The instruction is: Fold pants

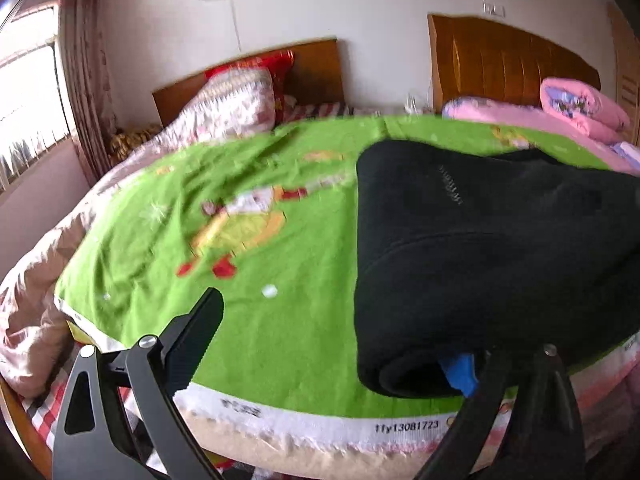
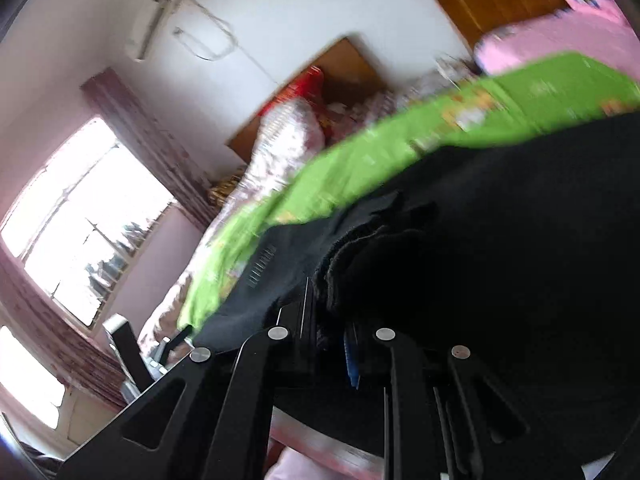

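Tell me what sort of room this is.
A bedroom, most likely: two wooden headboards against the wall, a pillow and pink bedding, with the black pants on a green blanket over the bed.

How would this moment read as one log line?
left tool: open, empty | right tool: shut on black fabric pants | pants: partly folded on green printed blanket

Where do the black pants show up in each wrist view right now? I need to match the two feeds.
Left wrist: the black pants fill the right half, lying folded on the green blanket.
Right wrist: the pants fill the centre and right, bunched between the right gripper fingers.
Shared landmark: the red pillow against the wooden headboard.
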Tool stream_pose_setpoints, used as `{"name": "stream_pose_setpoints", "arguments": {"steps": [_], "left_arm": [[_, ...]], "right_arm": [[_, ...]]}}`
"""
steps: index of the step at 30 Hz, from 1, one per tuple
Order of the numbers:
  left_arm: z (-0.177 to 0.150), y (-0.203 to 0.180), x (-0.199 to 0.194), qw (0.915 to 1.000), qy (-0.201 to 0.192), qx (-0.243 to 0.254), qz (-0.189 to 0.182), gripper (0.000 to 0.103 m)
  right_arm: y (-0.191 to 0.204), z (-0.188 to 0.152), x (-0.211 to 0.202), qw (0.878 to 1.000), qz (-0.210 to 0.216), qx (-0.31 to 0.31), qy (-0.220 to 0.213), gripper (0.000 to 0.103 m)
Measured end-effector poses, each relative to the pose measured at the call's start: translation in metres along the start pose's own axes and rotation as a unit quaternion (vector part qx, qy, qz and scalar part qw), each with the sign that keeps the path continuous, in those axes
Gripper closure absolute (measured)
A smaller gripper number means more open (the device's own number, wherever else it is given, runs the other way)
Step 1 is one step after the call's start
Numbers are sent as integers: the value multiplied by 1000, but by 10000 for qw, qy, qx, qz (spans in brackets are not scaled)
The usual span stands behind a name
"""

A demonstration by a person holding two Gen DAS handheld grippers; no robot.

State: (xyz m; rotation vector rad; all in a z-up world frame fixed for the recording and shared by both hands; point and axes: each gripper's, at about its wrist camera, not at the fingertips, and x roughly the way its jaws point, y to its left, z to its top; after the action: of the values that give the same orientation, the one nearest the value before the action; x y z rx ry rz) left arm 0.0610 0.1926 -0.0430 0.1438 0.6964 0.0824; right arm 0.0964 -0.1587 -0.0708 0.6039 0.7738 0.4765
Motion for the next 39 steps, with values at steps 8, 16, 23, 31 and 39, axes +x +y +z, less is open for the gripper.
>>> {"name": "stream_pose_setpoints", "arguments": {"steps": [8, 16, 23, 31, 39], "left_arm": [[-6, 6, -2, 9994, 255, 178, -136, 7], [16, 29, -78, 9913, -190, 292, -1270, 7], [72, -26, -45, 9838, -427, 80, -1740, 2], [31, -57, 25, 9850, 419, 476, -1604, 1], [52, -53, 11, 9846, 682, 302, -1583, 2]], "right_arm": [[-10, -6, 6, 9985, 56, 142, 531, 70], [21, 7, -50, 9955, -384, -790, -343, 16], [82, 8, 4, 9664, -1034, -2344, -209, 25], [67, -50, 38, 9426, -1288, -3058, 373, 27], [60, -47, 38, 9510, -1144, -2850, 367, 26]]}}
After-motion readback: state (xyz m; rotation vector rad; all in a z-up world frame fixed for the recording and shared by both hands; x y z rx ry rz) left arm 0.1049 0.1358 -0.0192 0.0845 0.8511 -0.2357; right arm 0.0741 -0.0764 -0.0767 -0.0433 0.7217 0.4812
